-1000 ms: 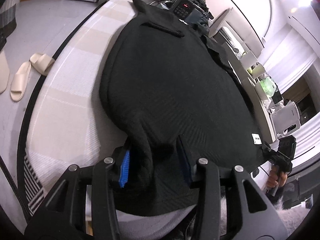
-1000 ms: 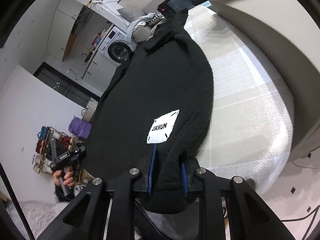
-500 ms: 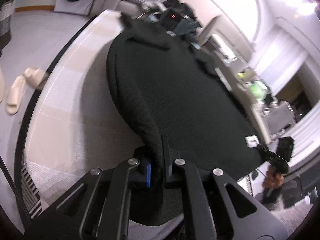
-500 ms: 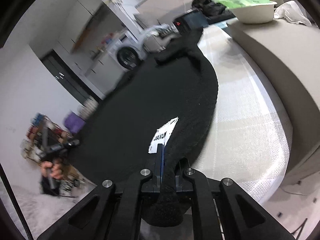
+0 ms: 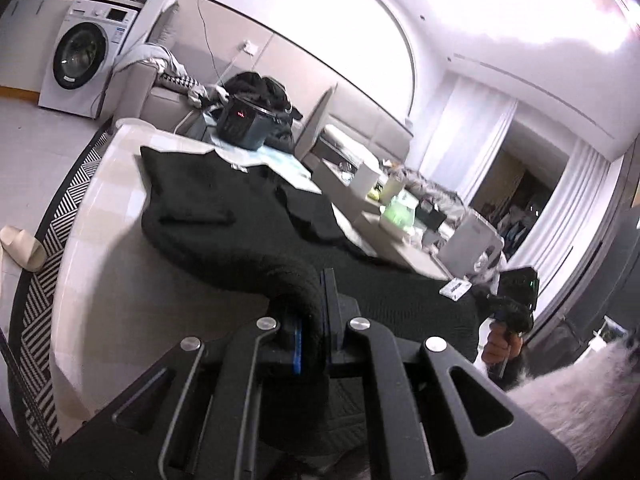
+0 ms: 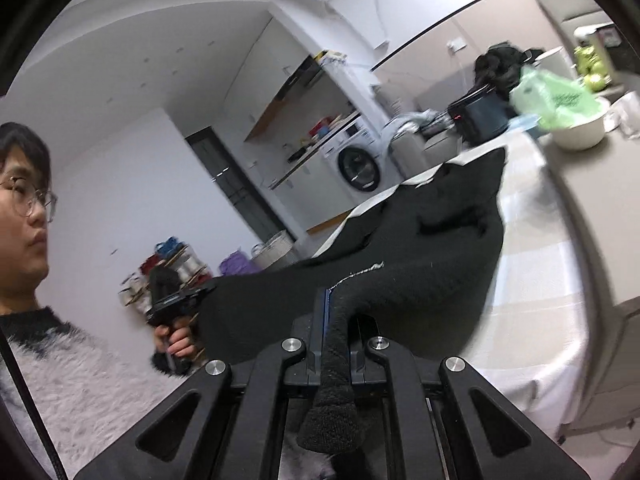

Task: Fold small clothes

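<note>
A black knitted garment (image 5: 224, 216) lies on a pale checked table (image 5: 100, 248), its near edge lifted off the surface. My left gripper (image 5: 316, 312) is shut on the garment's near left corner. My right gripper (image 6: 338, 324) is shut on the near right corner of the garment (image 6: 440, 248), with a tail of fabric hanging down between the fingers. A white label (image 5: 454, 289) sits near the right corner. The right gripper also shows in the left wrist view (image 5: 516, 284), and the left gripper shows in the right wrist view (image 6: 176, 300).
A dark cooker with a red display (image 5: 244, 124) and a pile of dark clothes (image 5: 260, 88) stand at the table's far end. A side counter holds a white bowl with a green bag (image 6: 576, 120). A washing machine (image 5: 80, 60) and a slipper (image 5: 22, 248) are on the left.
Both grippers closed on the garment's near corners and rose, lifting the near edge off the table. Both cameras tilted up toward the room.
</note>
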A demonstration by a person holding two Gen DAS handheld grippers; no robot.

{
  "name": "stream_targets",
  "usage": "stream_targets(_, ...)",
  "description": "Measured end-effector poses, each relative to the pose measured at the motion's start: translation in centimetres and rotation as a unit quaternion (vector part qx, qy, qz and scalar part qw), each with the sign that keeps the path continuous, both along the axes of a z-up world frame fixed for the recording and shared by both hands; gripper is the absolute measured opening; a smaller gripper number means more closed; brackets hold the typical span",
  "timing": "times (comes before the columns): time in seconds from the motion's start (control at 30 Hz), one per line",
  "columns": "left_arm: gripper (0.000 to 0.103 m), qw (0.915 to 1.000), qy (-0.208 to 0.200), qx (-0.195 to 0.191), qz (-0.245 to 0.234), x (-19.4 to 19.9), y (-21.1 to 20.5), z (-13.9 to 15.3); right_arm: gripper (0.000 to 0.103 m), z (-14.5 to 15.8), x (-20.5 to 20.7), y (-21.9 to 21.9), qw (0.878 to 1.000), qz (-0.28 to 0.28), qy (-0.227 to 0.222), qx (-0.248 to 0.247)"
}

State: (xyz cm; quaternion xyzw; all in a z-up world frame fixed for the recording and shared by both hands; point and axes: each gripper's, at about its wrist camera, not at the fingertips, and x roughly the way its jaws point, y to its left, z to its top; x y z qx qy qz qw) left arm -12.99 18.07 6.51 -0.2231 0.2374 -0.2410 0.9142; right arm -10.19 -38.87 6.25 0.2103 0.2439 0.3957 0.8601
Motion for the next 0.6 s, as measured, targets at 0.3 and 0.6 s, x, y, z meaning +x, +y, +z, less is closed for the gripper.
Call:
stream_targets(0.3, 0.004, 0.9962, -0.006, -0.050, 0.070, 7.5, 3.0, 3.6, 0.005, 2.6, 7.5, 0.2, 0.992, -0.121, 0.027, 0.030)
stream_targets(0.6, 0.004, 0.9880, -0.016, -0.070, 0.137, 23.3, 5.9, 6.2, 0.005, 6.8, 23.5, 2.7, 0.969, -0.236, 0.030, 0.070)
